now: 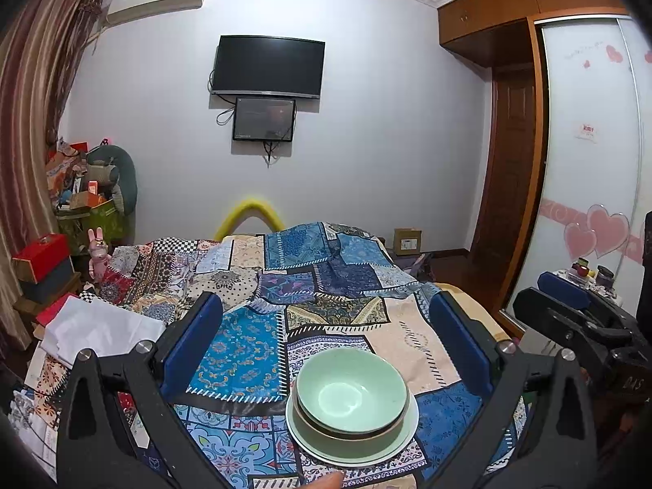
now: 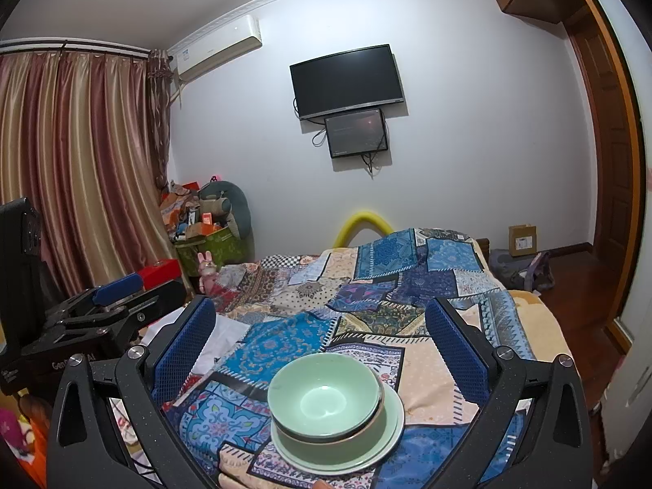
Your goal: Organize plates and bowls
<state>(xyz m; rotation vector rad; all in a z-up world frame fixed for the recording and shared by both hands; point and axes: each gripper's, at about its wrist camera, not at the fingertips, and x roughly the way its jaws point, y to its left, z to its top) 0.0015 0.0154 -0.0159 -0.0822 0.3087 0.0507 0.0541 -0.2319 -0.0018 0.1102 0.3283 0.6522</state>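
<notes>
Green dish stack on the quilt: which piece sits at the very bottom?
The flat pale green plate lies on the patchwork quilt; the two green bowls are nested on it.

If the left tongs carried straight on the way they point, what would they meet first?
Probably the patchwork bedspread beyond the stacked green bowls, which sit low between the open left tongs; depth is unclear.

Landmark: bed with patchwork quilt [image 1: 309,285], blue and beige panels.
- Yellow curved tube [image 1: 248,214] at far end of bed.
- Black TV [image 1: 269,67] on wall beyond bed; smaller screen [image 1: 264,119] just below it.
- Air conditioner [image 2: 220,47] high on wall, left of TV.
- Striped curtain [image 2: 77,155] left of bed.
- Pink rabbit toy [image 1: 98,250] at bed's left edge.
- Cardboard box [image 1: 407,240] on floor right of bed.
- Wooden wardrobe [image 1: 517,12] right of bed.
</notes>
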